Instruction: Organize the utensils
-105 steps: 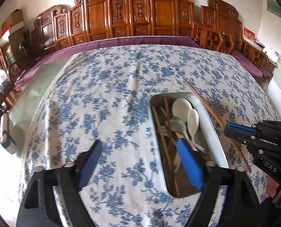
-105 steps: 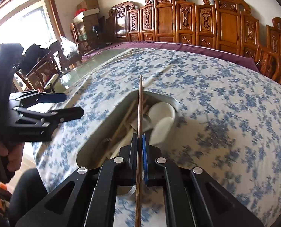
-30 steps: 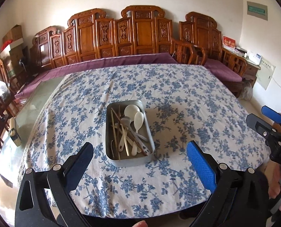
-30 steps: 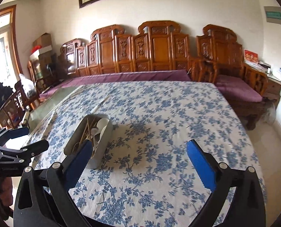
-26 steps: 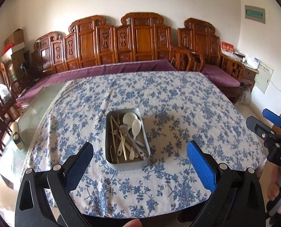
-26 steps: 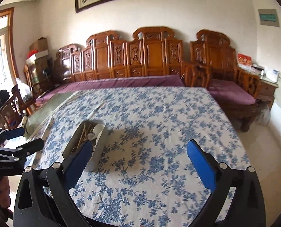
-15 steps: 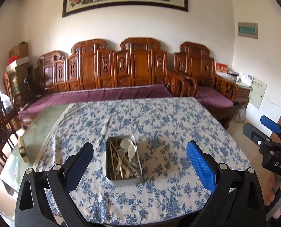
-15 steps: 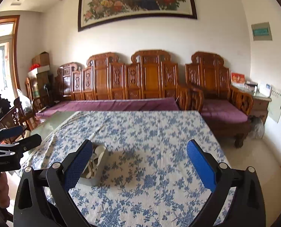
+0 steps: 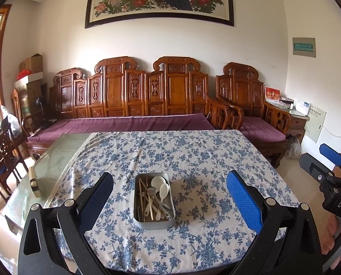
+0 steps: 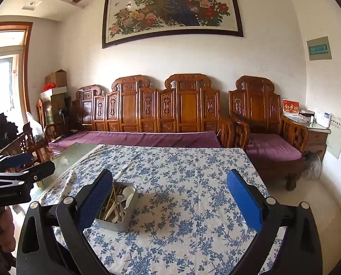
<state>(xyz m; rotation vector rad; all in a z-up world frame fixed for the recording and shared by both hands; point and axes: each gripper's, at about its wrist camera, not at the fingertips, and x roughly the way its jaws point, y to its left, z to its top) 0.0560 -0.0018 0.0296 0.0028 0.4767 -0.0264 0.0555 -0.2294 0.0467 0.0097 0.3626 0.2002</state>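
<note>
A grey metal tray sits on the blue-flowered tablecloth near the table's front. It holds wooden chopsticks, white spoons and metal cutlery. The tray also shows in the right wrist view, partly behind the left finger. My left gripper is open and empty, held back from the table and above it. My right gripper is open and empty, also drawn back; it shows at the right edge of the left wrist view.
A carved wooden bench with purple cushions stands behind the table, an armchair to its right. Bare glass tabletop shows on the left. Chairs stand at the far left. A side cabinet is at the right.
Both grippers have pulled back and up from the table. The right gripper, earlier shut on a chopstick over the tray, is now open and empty.
</note>
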